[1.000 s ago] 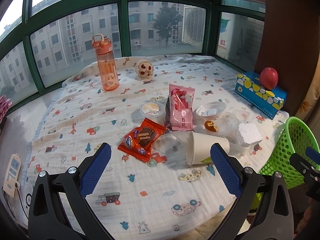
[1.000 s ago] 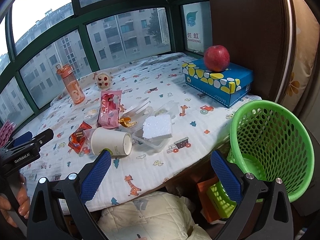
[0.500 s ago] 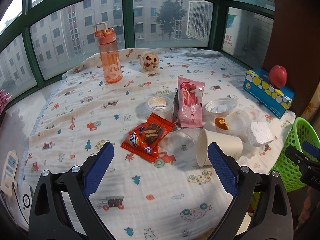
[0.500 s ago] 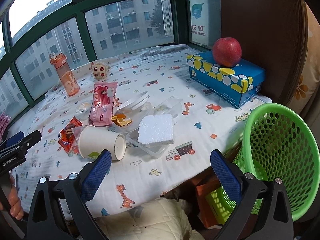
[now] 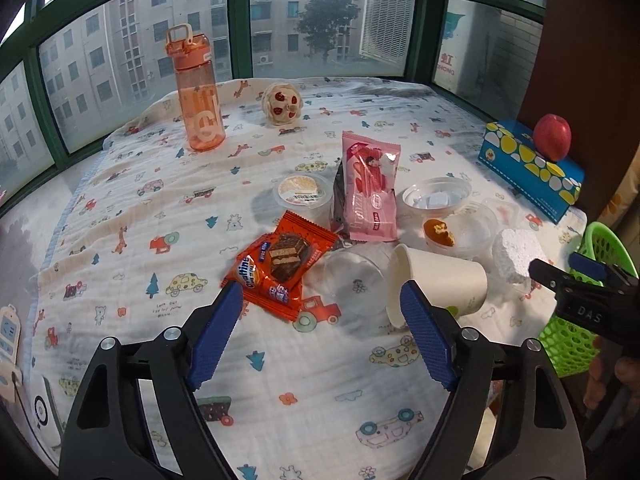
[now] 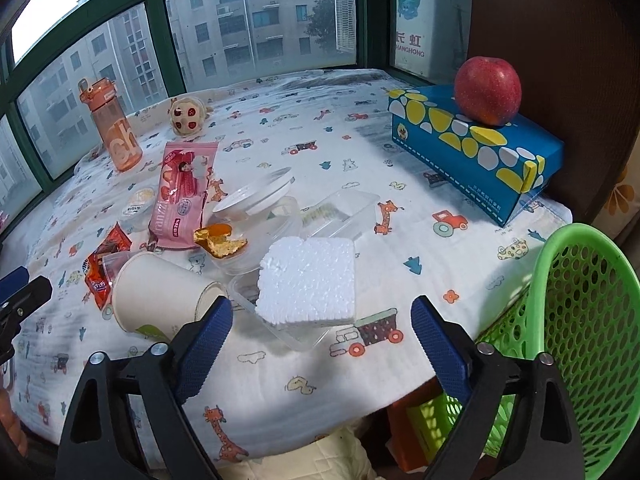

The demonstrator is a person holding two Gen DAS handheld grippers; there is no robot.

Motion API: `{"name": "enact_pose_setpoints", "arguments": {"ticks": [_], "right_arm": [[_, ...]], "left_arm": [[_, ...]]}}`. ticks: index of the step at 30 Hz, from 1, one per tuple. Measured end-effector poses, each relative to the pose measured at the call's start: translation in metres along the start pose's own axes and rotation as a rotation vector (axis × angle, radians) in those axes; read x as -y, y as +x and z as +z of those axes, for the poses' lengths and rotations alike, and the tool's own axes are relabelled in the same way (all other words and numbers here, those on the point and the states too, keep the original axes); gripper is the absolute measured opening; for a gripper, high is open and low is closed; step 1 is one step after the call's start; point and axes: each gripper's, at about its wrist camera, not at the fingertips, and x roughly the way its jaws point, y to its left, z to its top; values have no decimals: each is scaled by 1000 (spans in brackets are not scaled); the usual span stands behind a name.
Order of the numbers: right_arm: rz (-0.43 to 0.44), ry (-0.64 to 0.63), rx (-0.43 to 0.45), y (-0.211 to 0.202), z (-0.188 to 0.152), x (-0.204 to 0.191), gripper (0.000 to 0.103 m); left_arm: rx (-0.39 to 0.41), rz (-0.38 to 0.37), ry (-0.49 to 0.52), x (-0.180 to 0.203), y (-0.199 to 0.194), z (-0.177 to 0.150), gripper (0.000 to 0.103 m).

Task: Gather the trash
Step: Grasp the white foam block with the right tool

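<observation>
The left tongs (image 5: 322,306) tilt down over the blanket-covered bench (image 5: 132,216), released with nothing between them, jaws just been closing; ahead lie an orange Ovaltine wrapper (image 5: 280,268), a toppled clear plastic cup (image 5: 356,276) and a tipped paper cup (image 5: 438,280). The right tongs (image 6: 322,320) also tilt down, released and just been closing, bracketing a white foam block (image 6: 310,282) without touching it, near the bench's front edge. The foam hides most of the clear tray under it. A green basket (image 6: 592,320), cut off at right, sits off the front right corner.
</observation>
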Motion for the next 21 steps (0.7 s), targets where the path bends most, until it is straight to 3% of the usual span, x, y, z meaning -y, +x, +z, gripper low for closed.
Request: {"name": "enact_pose_setpoints", "arguments": {"ticks": [5, 10, 16, 21], "right_arm": [[-7, -41, -21, 17, 7, -5, 85], [-11, -61, -44, 31, 9, -9, 78], [-5, -67, -52, 33, 7, -9, 61], [1, -55, -33, 25, 8, -5, 60]], "left_arm": [[-8, -53, 32, 9, 4, -1, 69], [-20, -139, 67, 21, 9, -1, 59], [-48, -246, 98, 32, 23, -2, 50], [-79, -304, 119, 40, 38, -2, 41]]}}
